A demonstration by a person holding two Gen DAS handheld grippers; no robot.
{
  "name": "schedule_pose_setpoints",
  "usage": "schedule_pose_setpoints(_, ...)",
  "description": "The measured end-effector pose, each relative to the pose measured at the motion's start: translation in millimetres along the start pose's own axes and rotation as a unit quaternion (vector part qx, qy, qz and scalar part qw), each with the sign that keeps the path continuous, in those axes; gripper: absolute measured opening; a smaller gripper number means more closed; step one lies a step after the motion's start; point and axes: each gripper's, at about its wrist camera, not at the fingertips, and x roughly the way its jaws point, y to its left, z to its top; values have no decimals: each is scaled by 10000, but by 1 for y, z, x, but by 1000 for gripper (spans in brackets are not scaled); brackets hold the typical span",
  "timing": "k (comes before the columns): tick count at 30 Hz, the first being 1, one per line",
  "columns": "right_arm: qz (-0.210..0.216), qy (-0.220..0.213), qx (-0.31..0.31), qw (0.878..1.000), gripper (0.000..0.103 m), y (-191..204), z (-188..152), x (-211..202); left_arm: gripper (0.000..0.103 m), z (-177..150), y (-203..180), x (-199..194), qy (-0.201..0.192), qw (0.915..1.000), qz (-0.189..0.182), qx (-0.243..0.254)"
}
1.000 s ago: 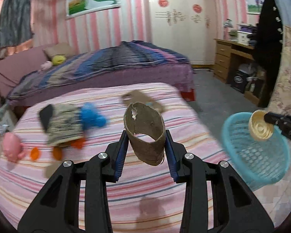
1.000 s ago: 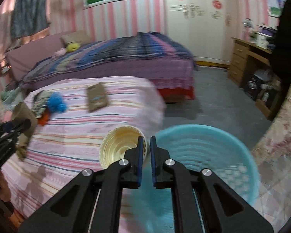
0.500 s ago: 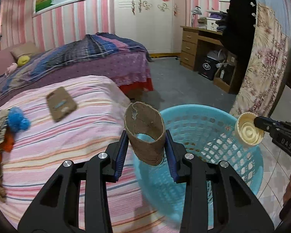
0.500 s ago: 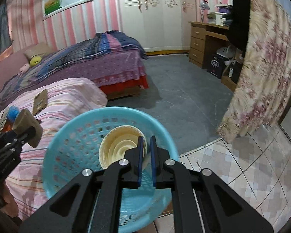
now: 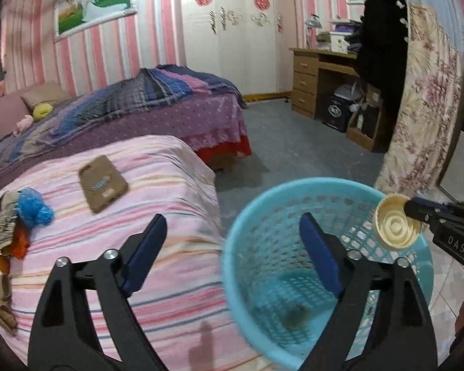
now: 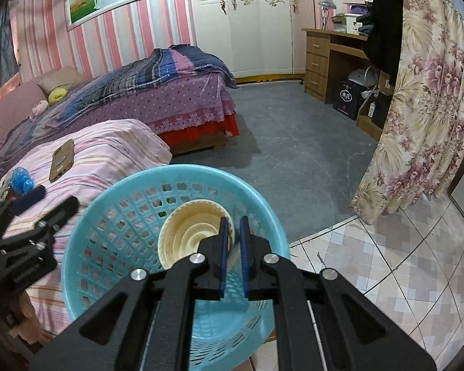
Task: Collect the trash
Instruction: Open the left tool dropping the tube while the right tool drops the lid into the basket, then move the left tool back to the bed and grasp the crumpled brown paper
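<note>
My left gripper [image 5: 232,216] hangs over the near rim of the light blue basket [image 5: 232,247] with its jaws opening and nothing between them. A brown, blurred cardboard tube [image 5: 295,315] lies at the bottom of the basket. My right gripper [image 6: 234,219] is shut on the rim of a cream ribbed cup [image 6: 191,232] and holds it above the basket [image 6: 77,232]. In the left wrist view the cup [image 5: 396,225] and the right gripper [image 5: 413,207] show at the basket's right rim. The left gripper [image 6: 57,198] shows at the left edge of the right wrist view.
The basket stands on the floor against a bed with a pink striped cover [image 5: 157,185]. On the cover lie a brown phone case [image 5: 102,182], a blue crumpled lump [image 5: 34,207], orange bits and paper scraps. A floral curtain [image 6: 417,108] hangs to the right, a wooden desk [image 6: 318,61] behind.
Both grippers swung from over the bed to over the basket. The left jaws then opened and the cardboard tube dropped out of them into the basket. The right gripper still holds the cup.
</note>
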Motion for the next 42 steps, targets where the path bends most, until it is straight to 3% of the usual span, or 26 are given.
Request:
schedule_pose_setpoints(6, -2, -1, 7, 10000, 13, 9, 2, 4, 93, 0, 30, -14, -144, 9992, 350, -104)
schedule_pose_setpoints(7, -8, -1, 3, 10000, 18, 10, 1, 4, 93, -1, 35, -15, -146, 9991, 384, -126)
schedule_pose_setpoints(10, -96, -51, -36, 9999, 62, 19, 3, 2, 93, -4, 54, -22, -153, 9982, 533, -208)
schedule_pose_setpoints(17, -29, -339, -113, 9994, 80, 46, 11, -17, 95, -9, 100, -51, -308, 9948, 918, -314)
schedule_pose_setpoints(29, 630, -680, -542, 9942, 90, 116, 10, -46, 97, -34, 205, -106, -384, 9832, 1704, -531)
schedule_pose_setpoints(35, 1084, -540, -538, 9912, 90, 158, 8, -41, 97, -58, 268, -118, -213, 9758, 1963, -945)
schedule_pose_setpoints(42, 1171, -446, -876, 9883, 91, 218, -6, -37, 97, -101, 322, -113, 214, 9679, 2188, -1221)
